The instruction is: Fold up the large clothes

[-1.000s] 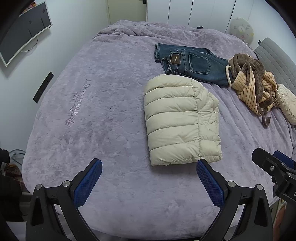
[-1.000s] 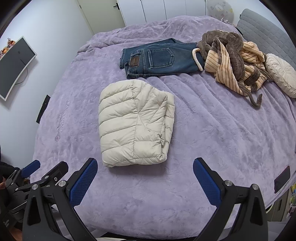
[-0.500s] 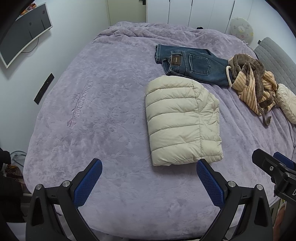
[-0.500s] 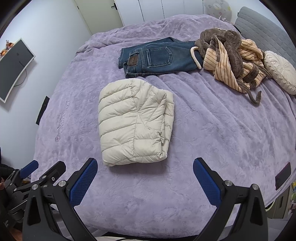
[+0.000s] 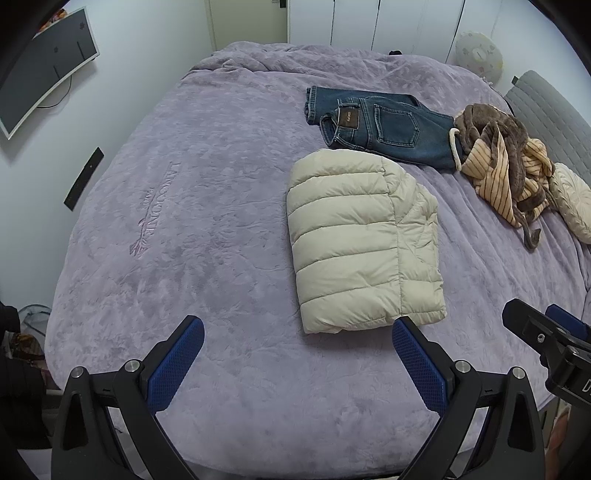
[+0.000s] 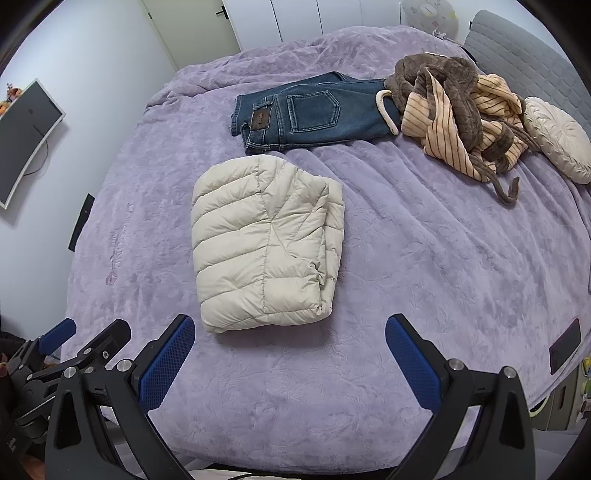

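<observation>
A cream puffer jacket [image 5: 362, 243] lies folded into a rectangle on the purple bed [image 5: 192, 221]; it also shows in the right wrist view [image 6: 266, 243]. Folded blue jeans [image 5: 380, 125] [image 6: 314, 110] lie behind it. A crumpled brown and striped robe [image 5: 506, 162] [image 6: 458, 107] lies at the far right. My left gripper [image 5: 295, 350] is open and empty, held near the bed's front edge, short of the jacket. My right gripper [image 6: 291, 347] is open and empty, just right of the left one.
A cream round cushion [image 6: 557, 140] lies by the grey headboard [image 6: 524, 51] at the right. A monitor [image 5: 44, 62] hangs on the left wall. White wardrobe doors [image 5: 369, 26] stand behind the bed. A dark phone-like object [image 6: 565, 345] lies at the bed's right edge.
Both grippers have drifted slightly, so the bed and clothes shift a little in view. The clothes have not moved and both grippers stay open.
</observation>
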`<control>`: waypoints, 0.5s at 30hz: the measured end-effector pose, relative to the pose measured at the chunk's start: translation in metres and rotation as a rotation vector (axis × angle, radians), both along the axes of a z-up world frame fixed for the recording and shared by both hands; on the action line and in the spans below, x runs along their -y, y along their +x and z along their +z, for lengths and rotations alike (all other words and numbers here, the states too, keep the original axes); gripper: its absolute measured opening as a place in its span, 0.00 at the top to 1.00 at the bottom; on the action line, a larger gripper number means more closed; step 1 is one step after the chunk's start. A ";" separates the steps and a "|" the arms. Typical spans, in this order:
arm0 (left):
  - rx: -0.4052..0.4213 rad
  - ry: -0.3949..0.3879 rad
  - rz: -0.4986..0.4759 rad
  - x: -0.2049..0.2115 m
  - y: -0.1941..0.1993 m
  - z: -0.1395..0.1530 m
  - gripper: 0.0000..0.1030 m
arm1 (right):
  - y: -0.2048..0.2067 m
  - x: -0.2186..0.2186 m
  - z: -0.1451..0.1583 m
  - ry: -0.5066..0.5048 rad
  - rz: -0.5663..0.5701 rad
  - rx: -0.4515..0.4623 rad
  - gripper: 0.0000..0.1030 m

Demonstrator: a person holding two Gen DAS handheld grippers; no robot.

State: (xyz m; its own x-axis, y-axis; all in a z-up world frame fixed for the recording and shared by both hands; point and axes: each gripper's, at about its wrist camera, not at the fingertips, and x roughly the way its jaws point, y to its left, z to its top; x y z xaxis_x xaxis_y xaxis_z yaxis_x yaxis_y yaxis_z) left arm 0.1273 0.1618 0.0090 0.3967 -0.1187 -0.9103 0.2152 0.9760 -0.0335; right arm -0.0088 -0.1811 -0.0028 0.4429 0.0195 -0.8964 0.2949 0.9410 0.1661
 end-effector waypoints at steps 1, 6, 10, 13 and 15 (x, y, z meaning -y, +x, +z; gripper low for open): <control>0.000 0.001 0.001 0.001 0.000 0.000 0.01 | 0.001 0.000 -0.001 0.001 -0.003 -0.003 0.00; -0.005 0.000 -0.003 0.002 0.007 -0.003 0.01 | 0.006 0.000 -0.003 -0.001 -0.015 -0.013 0.00; -0.002 0.001 -0.002 0.001 0.012 -0.005 0.01 | 0.007 0.000 -0.003 -0.005 -0.015 -0.013 0.00; -0.003 0.003 0.002 0.002 0.016 -0.006 0.01 | 0.008 0.001 -0.004 -0.006 -0.018 -0.015 0.00; -0.007 0.003 0.005 0.002 0.018 -0.008 0.01 | 0.009 0.001 -0.004 -0.008 -0.017 -0.016 0.00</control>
State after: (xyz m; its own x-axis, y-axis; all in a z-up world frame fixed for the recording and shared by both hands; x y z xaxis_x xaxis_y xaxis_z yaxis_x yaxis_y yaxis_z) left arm 0.1453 0.1593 0.0014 0.3910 -0.1145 -0.9132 0.2101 0.9771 -0.0325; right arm 0.0001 -0.1826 -0.0071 0.4286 0.0050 -0.9035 0.3137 0.9369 0.1540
